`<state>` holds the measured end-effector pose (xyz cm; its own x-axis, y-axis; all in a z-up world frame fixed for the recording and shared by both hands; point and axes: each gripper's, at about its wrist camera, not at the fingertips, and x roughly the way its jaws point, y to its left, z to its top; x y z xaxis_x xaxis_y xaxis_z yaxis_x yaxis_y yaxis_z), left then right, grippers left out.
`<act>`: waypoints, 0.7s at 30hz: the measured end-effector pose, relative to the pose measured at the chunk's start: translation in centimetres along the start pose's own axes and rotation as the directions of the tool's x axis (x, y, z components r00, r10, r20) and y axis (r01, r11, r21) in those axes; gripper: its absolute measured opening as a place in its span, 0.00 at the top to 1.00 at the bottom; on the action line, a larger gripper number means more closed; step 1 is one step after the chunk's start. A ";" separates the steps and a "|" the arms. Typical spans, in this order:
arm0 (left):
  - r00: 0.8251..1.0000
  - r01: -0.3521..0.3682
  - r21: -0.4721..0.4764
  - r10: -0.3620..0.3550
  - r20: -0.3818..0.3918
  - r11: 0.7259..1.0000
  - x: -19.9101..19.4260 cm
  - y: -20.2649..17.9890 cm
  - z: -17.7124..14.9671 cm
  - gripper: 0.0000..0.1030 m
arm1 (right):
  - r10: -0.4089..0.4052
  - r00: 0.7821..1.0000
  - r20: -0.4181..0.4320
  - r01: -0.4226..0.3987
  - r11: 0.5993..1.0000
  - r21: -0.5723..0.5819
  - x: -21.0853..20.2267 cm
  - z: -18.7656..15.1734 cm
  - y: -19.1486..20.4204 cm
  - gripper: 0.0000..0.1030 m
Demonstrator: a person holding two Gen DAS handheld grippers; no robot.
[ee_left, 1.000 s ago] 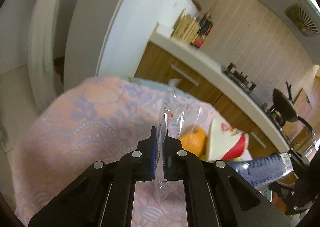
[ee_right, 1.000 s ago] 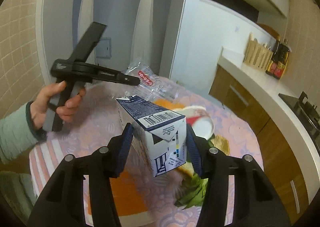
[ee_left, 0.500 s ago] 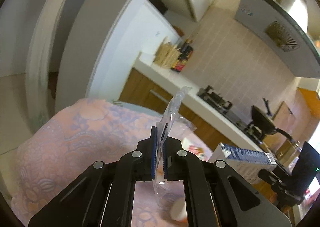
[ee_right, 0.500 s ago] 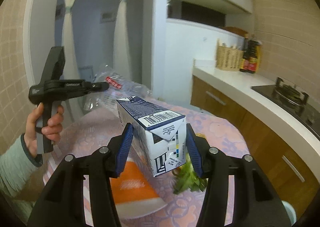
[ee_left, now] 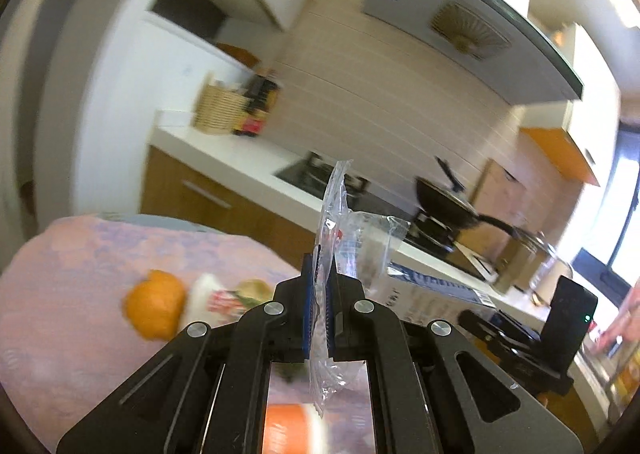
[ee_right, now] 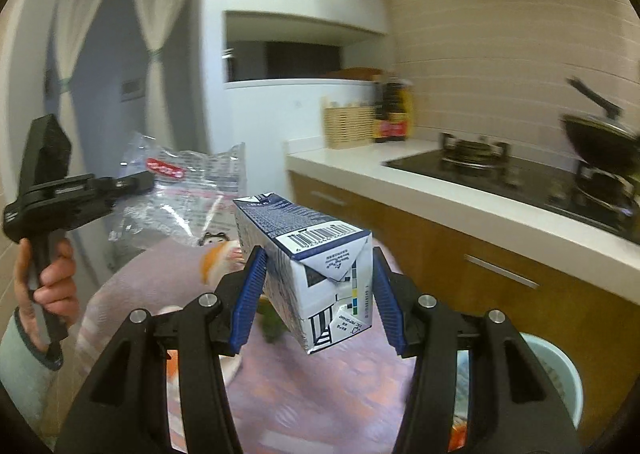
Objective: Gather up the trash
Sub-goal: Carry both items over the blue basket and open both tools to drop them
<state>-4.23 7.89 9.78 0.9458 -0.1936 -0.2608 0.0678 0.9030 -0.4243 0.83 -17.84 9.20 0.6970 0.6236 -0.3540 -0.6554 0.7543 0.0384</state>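
Plastic wrapper (ee_left: 344, 238) | pinched in left tongs (ee_left: 319, 286) | carton (ee_right: 316, 266) clamped between right tongs (ee_right: 316, 294)

Right gripper (ee_right: 318, 294) clamping milk carton (ee_right: 308, 250), possibly a bin (ee_right: 560, 366) below

Barcode on the milk carton (ee_right: 320, 254); its small print is illegible

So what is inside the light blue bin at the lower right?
The light blue bin is mostly hidden behind the right hand-held gripper; only a blurred orange and pale scrap shows inside.
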 end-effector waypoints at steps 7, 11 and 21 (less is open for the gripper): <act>0.990 0.109 0.041 -0.105 -0.093 0.993 6.2 -6.2 -2.5 0.97 | -0.147 0.989 0.007 0.146 0.985 0.088 -3.9 -2.4 -6.3 0.53; 0.979 0.140 0.052 -0.131 -0.155 0.989 9.8 -8.6 -4.2 0.97 | -0.210 0.978 0.000 0.208 0.967 0.145 -5.6 -3.8 -9.8 0.53; 0.952 0.155 0.091 -0.124 -0.280 0.984 17.3 -12.8 -7.9 0.97 | -0.331 0.941 -0.077 0.340 0.914 0.221 -6.1 -7.7 -15.8 0.53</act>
<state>8.78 -10.07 3.86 0.8033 -0.4036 -0.4381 0.2424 0.8933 -0.3785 4.70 -35.11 3.57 0.8499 0.3213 -0.4176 -0.2984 0.9467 0.1212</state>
